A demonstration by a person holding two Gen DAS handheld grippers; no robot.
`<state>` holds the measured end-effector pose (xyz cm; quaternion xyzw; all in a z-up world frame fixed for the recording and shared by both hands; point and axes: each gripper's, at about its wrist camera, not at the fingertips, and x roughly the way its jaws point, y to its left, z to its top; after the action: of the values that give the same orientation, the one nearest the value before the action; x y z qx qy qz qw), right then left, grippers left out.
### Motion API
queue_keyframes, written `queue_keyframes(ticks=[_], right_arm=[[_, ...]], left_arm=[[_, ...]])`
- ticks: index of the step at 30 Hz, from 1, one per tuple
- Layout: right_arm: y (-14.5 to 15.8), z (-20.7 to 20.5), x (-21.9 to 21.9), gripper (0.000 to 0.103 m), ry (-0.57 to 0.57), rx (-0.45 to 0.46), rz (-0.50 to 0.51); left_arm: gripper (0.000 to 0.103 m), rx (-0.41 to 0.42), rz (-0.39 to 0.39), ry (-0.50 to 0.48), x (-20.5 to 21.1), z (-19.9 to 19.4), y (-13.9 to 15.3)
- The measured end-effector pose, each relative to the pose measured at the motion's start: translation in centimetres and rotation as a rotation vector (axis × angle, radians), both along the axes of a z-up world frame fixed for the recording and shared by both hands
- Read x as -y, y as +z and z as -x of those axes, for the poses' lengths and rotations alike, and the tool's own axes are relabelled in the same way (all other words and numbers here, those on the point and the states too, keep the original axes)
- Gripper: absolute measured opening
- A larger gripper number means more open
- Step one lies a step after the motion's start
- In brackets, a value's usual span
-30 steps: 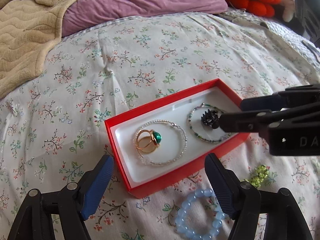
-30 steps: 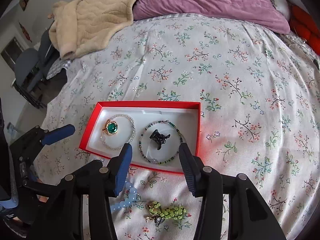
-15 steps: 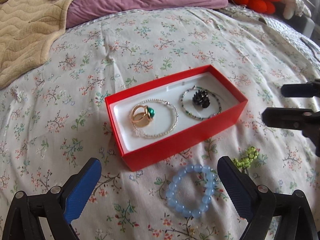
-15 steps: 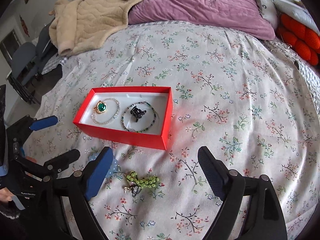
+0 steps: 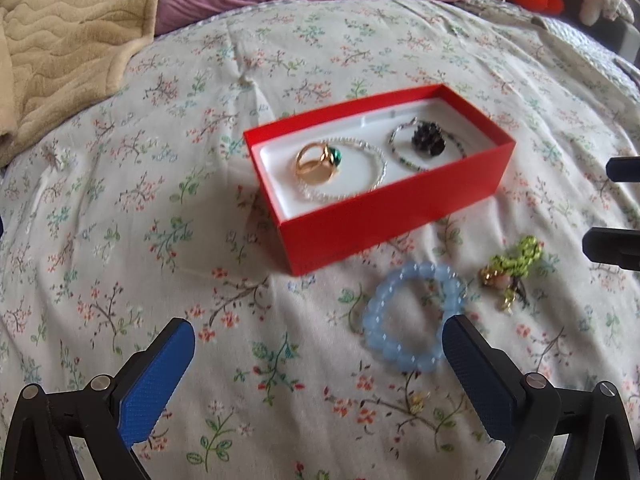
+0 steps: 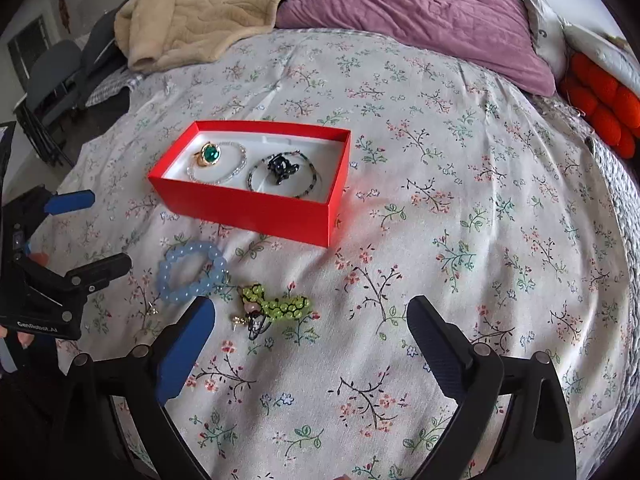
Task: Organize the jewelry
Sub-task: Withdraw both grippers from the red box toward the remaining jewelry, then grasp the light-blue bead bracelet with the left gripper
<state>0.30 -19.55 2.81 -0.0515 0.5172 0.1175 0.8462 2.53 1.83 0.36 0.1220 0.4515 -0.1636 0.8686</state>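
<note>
Red box [image 5: 384, 216] resting on the floral bedspread [image 5: 160, 240], lid off, white lining showing. Inside, toward the left end: gold ring with a green stone [image 5: 318, 162], lying within a loop of clear beaded bracelet [image 5: 360, 188]. Toward the right end: small black claw clip [image 5: 429, 144], sitting inside a thin dark beaded bracelet [image 5: 408, 162]. Same layout from the right wrist view: box [image 6: 256, 208], ring [image 6: 209, 155], clip [image 6: 282, 167].

Outside the box, on the near side of it, lying on the bedspread: pale blue beaded bracelet [image 5: 412, 316], round and flat, close to the box's near wall but apart from it. Just right of that, a green beaded piece [image 5: 516, 260] with a gold charm and dark cord, bunched up, also apart from the box. In the right wrist view, blue bracelet [image 6: 190, 272] left, green piece [image 6: 276, 306] right, nearly touching at one spot; contact hard to judge.

Left gripper [image 5: 318, 364]: jaws released, having just spread further, nothing between the blue pads, only bedspread; blue bracelet just beside the right pad, not gripped. Seen also at the left edge of the right wrist view [image 6: 86, 236], a fingertip of the holding hand [image 6: 24, 338] partly visible below it.

Right gripper [image 6: 310, 340]: jaws released too, having just been spreading, empty; green piece lying just beyond the left pad, untouched.

Far off: beige quilted blanket [image 6: 200, 4], purple pillow [image 6: 420, 12], orange plush object [image 6: 600, 108] at the right edge.
</note>
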Motion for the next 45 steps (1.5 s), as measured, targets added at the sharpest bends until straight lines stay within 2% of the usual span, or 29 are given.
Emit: queue_keyframes(ticks=[13, 21, 24, 31, 38, 43, 45], right_arm=[[-4.6, 2.6, -3.0, 0.099, 0.129, -0.082, 0.115], [-6.9, 2.1, -2.9, 0.101, 0.128, -0.145, 0.116], [-7.1, 1.7, -2.4, 0.103, 0.121, -0.149, 0.102], [-6.5, 0.7, -1.4, 0.103, 0.075, -0.159, 0.071], [-5.5, -0.5, 0.2, 0.103, 0.019, -0.148, 0.028], [-4.8, -1.4, 1.2, 0.101, -0.031, -0.147, -0.018], [-4.7, -1.8, 1.4, 0.097, -0.046, -0.152, -0.035]], left_arm=[[0.102, -0.064, -0.054, -0.023, -1.2, 1.4, -3.6], [0.102, -0.101, -0.043, -0.05, -0.2, 1.3, -5.7], [0.102, -0.084, -0.032, -0.059, 0.1, 1.1, -5.8], [0.102, -0.104, 0.016, -0.085, 0.9, 0.1, -5.4], [0.101, -0.093, 0.027, -0.126, 2.3, 0.1, -5.0], [0.094, -0.107, 0.059, -0.149, 2.8, 0.0, -4.8], [0.086, -0.113, 0.064, -0.16, 3.2, -0.1, -4.8]])
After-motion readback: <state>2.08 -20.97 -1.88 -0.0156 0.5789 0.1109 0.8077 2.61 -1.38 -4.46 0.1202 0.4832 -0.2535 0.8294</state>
